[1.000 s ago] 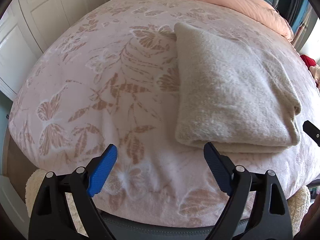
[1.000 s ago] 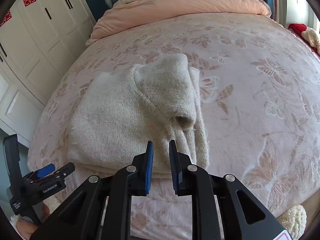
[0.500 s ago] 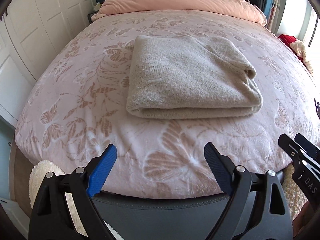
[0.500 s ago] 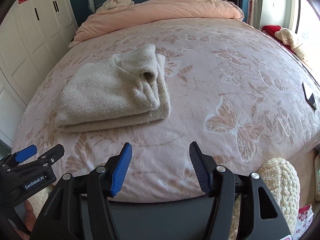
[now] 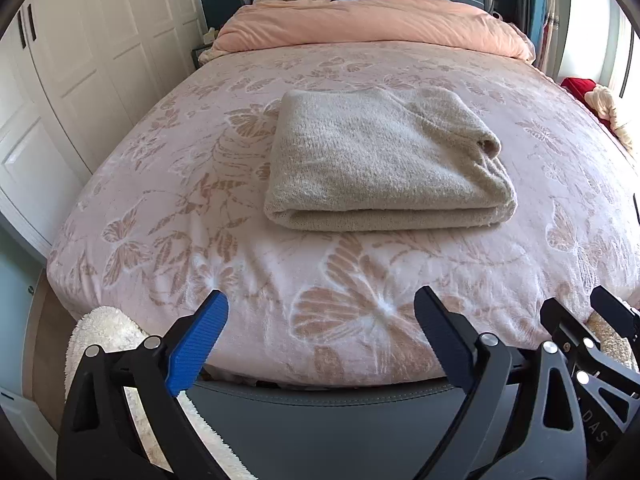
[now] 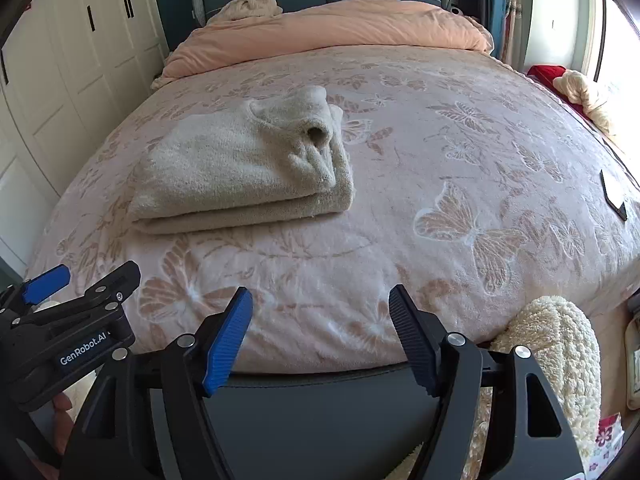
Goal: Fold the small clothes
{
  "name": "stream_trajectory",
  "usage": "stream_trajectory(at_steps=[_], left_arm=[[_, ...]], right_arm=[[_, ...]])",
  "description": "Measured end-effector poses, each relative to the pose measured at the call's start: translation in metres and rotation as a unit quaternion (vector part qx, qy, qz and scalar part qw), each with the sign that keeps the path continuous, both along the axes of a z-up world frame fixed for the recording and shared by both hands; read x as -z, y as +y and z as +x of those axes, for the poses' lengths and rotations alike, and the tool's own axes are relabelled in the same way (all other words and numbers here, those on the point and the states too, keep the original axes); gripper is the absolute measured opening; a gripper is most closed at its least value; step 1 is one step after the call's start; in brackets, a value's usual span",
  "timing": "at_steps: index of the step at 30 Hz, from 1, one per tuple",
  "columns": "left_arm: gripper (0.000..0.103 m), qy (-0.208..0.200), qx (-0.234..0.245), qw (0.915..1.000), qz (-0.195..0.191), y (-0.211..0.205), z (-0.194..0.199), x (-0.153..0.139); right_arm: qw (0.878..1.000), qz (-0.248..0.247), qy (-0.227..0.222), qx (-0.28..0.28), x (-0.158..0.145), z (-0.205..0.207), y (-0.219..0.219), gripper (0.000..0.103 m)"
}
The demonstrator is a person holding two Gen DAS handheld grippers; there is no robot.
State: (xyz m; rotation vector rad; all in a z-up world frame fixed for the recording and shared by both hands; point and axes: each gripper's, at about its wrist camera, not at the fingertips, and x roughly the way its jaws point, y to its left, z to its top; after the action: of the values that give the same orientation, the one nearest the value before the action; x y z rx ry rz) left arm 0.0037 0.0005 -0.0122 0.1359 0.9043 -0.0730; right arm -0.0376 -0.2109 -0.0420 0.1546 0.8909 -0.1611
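Note:
A beige knitted sweater (image 5: 380, 160) lies folded in a neat rectangle on the pink butterfly blanket (image 5: 224, 184) of the bed; it also shows in the right wrist view (image 6: 240, 168), with a sleeve cuff on top. My left gripper (image 5: 320, 332) is open and empty, held off the foot of the bed, well short of the sweater. My right gripper (image 6: 320, 328) is open and empty too, beside the left one. The left gripper also shows in the right wrist view (image 6: 76, 280).
A peach duvet (image 5: 368, 20) is bunched at the headboard. White wardrobe doors (image 5: 80, 64) line the left side. A dark phone (image 6: 614, 192) lies at the bed's right edge. A fluffy cream rug (image 6: 560, 352) lies by the bed's foot. Red and cream items (image 6: 568, 80) sit at the far right.
Both grippers have pulled back from the sweater past the foot of the bed. The right gripper went from nearly shut to open. The sweater stays folded.

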Motion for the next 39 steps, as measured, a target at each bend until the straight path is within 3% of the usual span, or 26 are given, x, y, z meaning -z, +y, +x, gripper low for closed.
stream_trajectory(at_steps=[11,39], left_arm=[[0.092,-0.025,0.006,0.9996,0.009,-0.005,-0.009,-0.007],[0.093,-0.049,-0.013,0.9986,0.015,-0.005,-0.014,-0.01]], right_arm=[[1.0,-0.022,-0.013,-0.005,-0.007,-0.004,0.008,0.072],[1.0,-0.016,-0.018,0.002,-0.01,-0.005,0.009,0.072]])
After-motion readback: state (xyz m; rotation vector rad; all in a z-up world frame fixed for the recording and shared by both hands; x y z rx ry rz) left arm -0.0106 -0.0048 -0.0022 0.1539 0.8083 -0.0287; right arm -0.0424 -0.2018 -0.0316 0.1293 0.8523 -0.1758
